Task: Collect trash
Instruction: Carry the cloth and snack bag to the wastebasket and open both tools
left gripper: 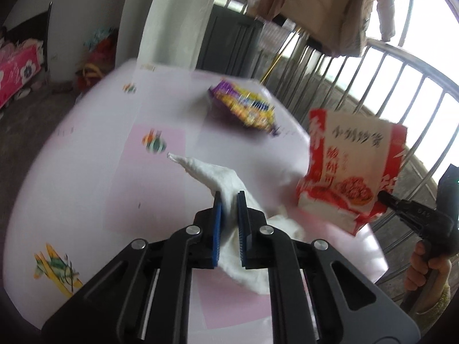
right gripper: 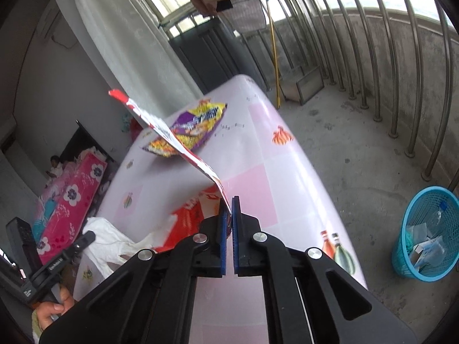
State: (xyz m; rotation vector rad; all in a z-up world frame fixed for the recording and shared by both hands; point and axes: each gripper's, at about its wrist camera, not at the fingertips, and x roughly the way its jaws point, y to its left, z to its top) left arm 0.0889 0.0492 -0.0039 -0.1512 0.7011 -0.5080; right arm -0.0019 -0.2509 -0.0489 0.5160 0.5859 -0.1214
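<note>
My left gripper (left gripper: 229, 197) is shut on a crumpled white tissue (left gripper: 206, 172), held just above the pink table (left gripper: 100, 172). In the right wrist view the same tissue (right gripper: 106, 238) hangs from the left gripper (right gripper: 89, 236) at lower left. My right gripper (right gripper: 231, 200) is shut on the corner of a red and white paper food box (right gripper: 172, 137), lifted off the table and seen edge-on. The left wrist view shows that box (left gripper: 352, 166) face-on, pinched by the right gripper (left gripper: 384, 197). A purple and yellow snack bag (left gripper: 243, 106) (right gripper: 189, 132) lies farther back on the table.
A blue mesh bin (right gripper: 407, 246) with several scraps inside stands on the concrete floor right of the table (right gripper: 258, 177). A metal railing (right gripper: 373, 57) curves round the balcony. Clothes (left gripper: 330, 8) hang overhead. A bed with a pink cover (right gripper: 68, 197) lies to the left.
</note>
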